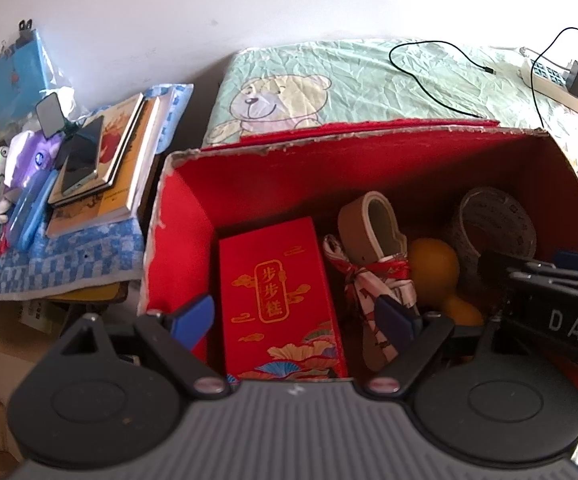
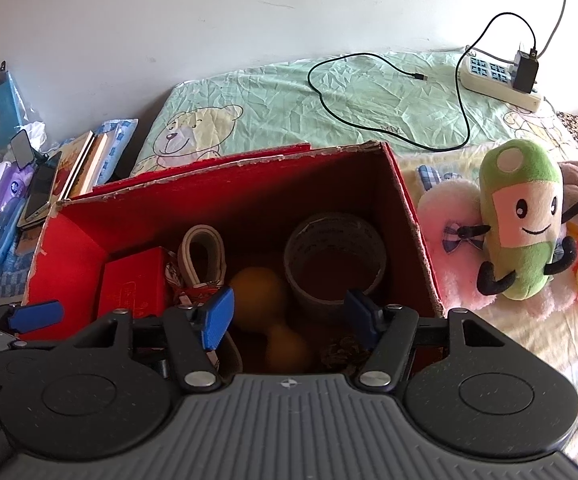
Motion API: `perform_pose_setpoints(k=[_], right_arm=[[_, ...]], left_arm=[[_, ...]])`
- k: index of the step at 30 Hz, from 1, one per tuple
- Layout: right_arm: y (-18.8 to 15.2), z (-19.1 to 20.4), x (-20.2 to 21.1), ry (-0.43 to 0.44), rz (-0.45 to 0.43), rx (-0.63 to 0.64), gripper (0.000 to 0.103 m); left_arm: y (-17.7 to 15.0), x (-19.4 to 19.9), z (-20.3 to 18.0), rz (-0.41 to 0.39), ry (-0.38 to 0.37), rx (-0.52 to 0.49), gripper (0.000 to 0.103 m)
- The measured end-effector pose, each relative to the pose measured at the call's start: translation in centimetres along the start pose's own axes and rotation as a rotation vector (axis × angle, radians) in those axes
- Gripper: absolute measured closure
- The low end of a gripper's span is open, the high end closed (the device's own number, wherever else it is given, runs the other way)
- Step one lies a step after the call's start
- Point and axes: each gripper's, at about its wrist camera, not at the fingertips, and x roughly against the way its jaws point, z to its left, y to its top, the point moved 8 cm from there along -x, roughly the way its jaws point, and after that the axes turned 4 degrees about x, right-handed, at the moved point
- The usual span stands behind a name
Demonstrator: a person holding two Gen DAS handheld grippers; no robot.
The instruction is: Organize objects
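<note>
Right gripper point(image 2: 287, 316) hovers over open red cardboard box point(image 2: 409, 216), blue fingers spread, nothing held. Yellow gourd-shaped toy point(image 2: 257, 284) lies straight ahead between them, long axis toward camera. Left gripper point(image 1: 297, 318), also spread and empty, sits over red gift carton point(image 1: 277, 296), farther off.

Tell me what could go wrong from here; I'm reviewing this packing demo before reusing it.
1. The two open grippers sit close over the red cardboard box: the left gripper and right gripper could collide, since each shows in the other's view.
2. The orange gourd-shaped object looks round and may roll or slip when pinched.
3. The box's torn rim might snag fingers.
</note>
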Motion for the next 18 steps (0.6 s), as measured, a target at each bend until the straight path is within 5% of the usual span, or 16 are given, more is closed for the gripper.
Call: perform_pose_setpoints(k=[18], right_arm=[[-0.88, -0.73, -0.60, 0.014, 0.013, -0.030, 0.040]], left_arm=[[-0.69, -0.84, -0.39, 0.038, 0.013, -0.004, 0.016]])
